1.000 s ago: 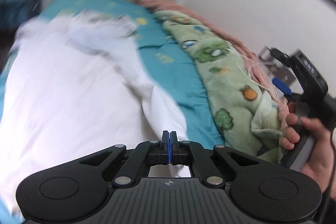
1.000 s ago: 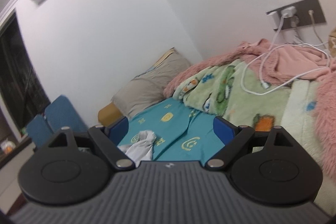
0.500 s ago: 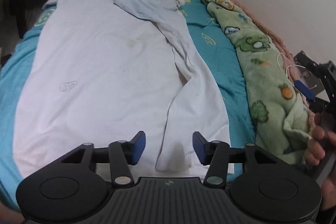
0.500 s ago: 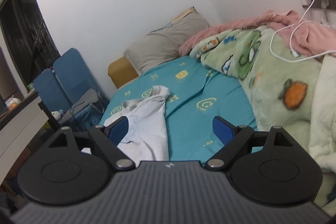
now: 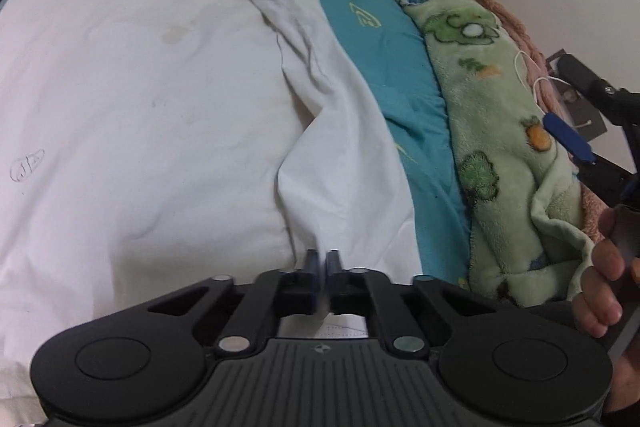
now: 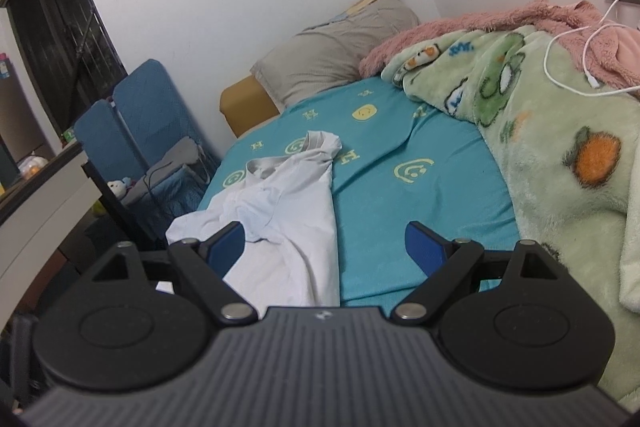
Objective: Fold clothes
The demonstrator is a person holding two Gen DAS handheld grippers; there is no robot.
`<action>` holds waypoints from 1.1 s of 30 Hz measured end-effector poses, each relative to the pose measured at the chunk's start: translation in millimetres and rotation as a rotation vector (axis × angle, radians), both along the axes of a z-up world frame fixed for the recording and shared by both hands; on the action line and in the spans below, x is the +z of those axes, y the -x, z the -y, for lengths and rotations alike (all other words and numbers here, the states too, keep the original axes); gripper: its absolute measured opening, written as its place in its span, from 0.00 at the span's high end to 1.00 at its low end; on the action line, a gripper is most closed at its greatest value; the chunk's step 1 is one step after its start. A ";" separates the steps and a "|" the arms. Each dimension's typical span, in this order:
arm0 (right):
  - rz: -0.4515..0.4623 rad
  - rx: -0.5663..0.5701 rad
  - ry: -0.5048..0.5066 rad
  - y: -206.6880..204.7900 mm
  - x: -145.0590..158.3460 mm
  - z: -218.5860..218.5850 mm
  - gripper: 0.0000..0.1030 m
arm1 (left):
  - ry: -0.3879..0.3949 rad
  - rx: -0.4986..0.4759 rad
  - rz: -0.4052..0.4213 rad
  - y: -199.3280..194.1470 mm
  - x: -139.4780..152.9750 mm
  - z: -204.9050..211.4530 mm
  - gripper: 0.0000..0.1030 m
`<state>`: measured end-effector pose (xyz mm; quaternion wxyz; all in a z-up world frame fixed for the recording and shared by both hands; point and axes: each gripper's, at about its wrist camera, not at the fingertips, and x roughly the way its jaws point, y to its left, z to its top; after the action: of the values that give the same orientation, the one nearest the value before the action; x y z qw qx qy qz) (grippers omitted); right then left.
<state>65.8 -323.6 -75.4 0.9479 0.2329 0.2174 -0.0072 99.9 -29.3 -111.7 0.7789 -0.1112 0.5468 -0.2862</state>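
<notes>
Right wrist only: pillow (image 6: 336, 55), charging cable (image 6: 576, 43).

A teal bed sheet (image 6: 400, 195) with yellow smiley prints covers the bed. At two o'clock lies a green cartoon blanket (image 6: 560, 155) against a pink fleece (image 6: 480, 23), a white cable (image 6: 576, 55) looped on top. A grey pillow (image 6: 336, 59) sits at twelve o'clock, blue folded chairs (image 6: 136, 115) at nine.

Soft, even indoor light, no hard shadows; source not visible. Strong fisheye bend at edges in both views. Left wrist view: white cotton shirt (image 5: 152, 99) nearly blown out, w/ slight motion blur at the black gripper fingertips (image 5: 322, 261). Right wrist view sharper; dark window (image 6: 56, 39) at left shows no daylight.
</notes>
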 end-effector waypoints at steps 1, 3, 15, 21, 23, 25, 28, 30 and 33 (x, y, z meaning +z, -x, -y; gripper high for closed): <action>-0.011 0.002 -0.003 -1.8 -1.2 -0.1 0.14 | 0.010 0.002 0.005 4.1 4.0 -2.8 0.99; -0.032 0.010 -0.013 -6.6 -3.9 -0.9 0.14 | 0.036 0.021 0.007 14.5 11.7 -13.3 0.99; -0.088 0.069 0.037 -20.0 -9.3 -21.5 0.15 | -0.063 0.161 -0.086 31.7 -8.4 -54.4 0.98; -0.078 0.064 0.045 -17.5 -5.9 -22.1 0.15 | -0.090 0.218 -0.062 20.2 2.2 -66.8 0.61; -0.062 0.071 0.062 -15.0 -3.0 -25.2 0.15 | -0.077 0.252 -0.049 10.2 8.9 -75.9 0.57; -0.046 0.080 0.078 -13.0 -0.4 -28.6 0.15 | -0.070 0.292 -0.031 -9.0 17.6 -76.4 0.49; -0.043 0.092 0.084 -17.1 -1.3 -32.9 0.15 | -0.044 0.312 0.004 -49.2 26.5 -71.5 0.40; -0.049 0.104 0.087 -20.9 -3.2 -35.8 0.15 | -0.040 0.321 0.020 -82.9 28.5 -62.8 0.37; -0.059 0.132 0.115 -27.1 -8.4 -42.3 0.15 | -0.053 0.359 0.049 -129.5 26.7 -51.4 0.36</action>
<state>92.9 -281.3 -83.9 0.9512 0.1628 0.2596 0.0360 229.4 22.0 -85.0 0.8334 -0.1796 0.5061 -0.1306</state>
